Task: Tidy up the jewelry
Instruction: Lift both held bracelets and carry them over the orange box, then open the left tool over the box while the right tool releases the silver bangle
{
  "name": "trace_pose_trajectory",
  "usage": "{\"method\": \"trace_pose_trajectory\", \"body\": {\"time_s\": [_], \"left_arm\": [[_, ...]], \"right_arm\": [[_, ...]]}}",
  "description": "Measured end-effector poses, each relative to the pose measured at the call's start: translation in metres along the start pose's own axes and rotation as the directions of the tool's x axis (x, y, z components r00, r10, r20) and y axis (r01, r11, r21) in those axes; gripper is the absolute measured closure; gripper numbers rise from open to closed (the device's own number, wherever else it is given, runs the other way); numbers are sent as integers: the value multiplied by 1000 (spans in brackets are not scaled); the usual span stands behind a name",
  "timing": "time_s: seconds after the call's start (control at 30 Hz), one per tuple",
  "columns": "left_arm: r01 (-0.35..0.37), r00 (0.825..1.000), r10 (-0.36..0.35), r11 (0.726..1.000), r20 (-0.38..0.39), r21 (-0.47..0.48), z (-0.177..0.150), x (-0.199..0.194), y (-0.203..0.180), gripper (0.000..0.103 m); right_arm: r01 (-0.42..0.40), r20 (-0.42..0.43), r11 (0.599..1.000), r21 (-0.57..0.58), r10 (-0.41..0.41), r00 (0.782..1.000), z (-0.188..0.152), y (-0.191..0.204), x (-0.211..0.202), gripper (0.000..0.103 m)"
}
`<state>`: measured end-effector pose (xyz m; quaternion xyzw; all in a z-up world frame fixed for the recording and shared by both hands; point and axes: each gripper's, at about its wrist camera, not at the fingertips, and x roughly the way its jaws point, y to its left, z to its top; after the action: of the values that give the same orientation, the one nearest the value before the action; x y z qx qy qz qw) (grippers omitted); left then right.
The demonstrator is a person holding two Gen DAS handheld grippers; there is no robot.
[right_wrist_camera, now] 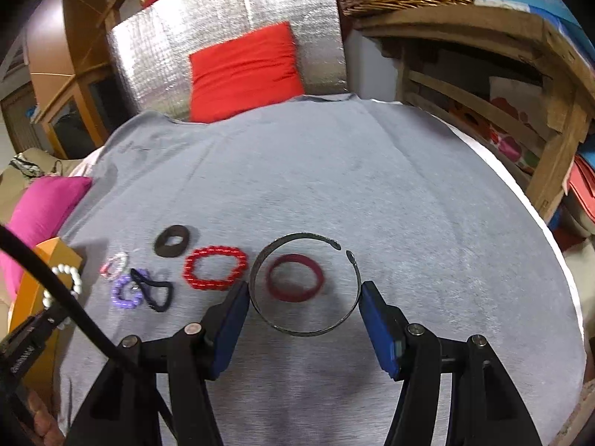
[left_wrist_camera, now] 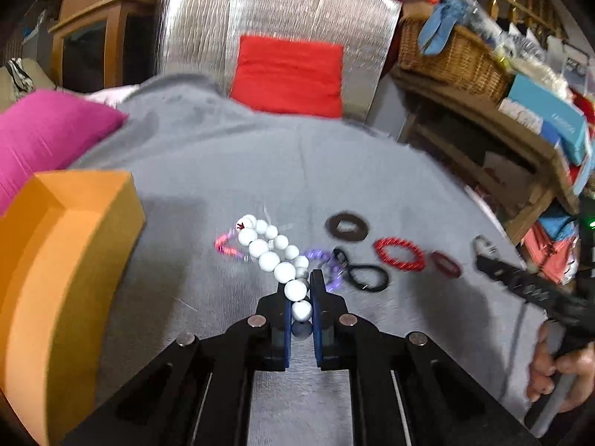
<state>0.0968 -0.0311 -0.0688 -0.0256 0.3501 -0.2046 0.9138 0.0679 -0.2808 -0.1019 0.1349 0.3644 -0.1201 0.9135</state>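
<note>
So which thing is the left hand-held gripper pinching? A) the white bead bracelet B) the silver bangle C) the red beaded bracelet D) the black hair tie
A: the left hand-held gripper is shut on the white bead bracelet, which hangs lifted off the grey cloth, while the red beaded bracelet and black hair tie lie on it.

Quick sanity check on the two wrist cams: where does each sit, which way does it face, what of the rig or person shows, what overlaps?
Left wrist: on the left gripper, angled down across the grey cloth; jaws shut on a white bead bracelet; the right gripper and a hand show at right.
Right wrist: on the right gripper, angled down at the cloth; pads gripping an open metal bangle; the left gripper shows at lower left.
Shared: orange box, red beaded bracelet, black hair tie, dark red bangle, red cushion.
</note>
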Motion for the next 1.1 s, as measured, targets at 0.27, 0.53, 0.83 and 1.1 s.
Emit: {"method": "trace_pose_trajectory", "body": {"time_s": [0.27, 0.53, 0.83, 1.1], "left_arm": [[-63, 987, 70, 996, 147, -57, 15, -81, 21, 94], [-156, 966, 186, 973, 178, -169, 16, -132, 88, 94], [-271, 956, 292, 912, 22, -309, -3, -106, 190, 94], [-282, 958, 275, 862, -79, -422, -11, -63, 244, 94]], "right_arm": [[-67, 5, 996, -54, 68, 998, -5, 41, -3, 39], [-227, 15, 963, -147, 231, 973, -15, 118, -17, 39], [-447, -121, 849, -281, 430, 894, -10, 252, -12, 39], [-535, -287, 796, -284, 462, 839, 12, 360, 10, 39]]}}
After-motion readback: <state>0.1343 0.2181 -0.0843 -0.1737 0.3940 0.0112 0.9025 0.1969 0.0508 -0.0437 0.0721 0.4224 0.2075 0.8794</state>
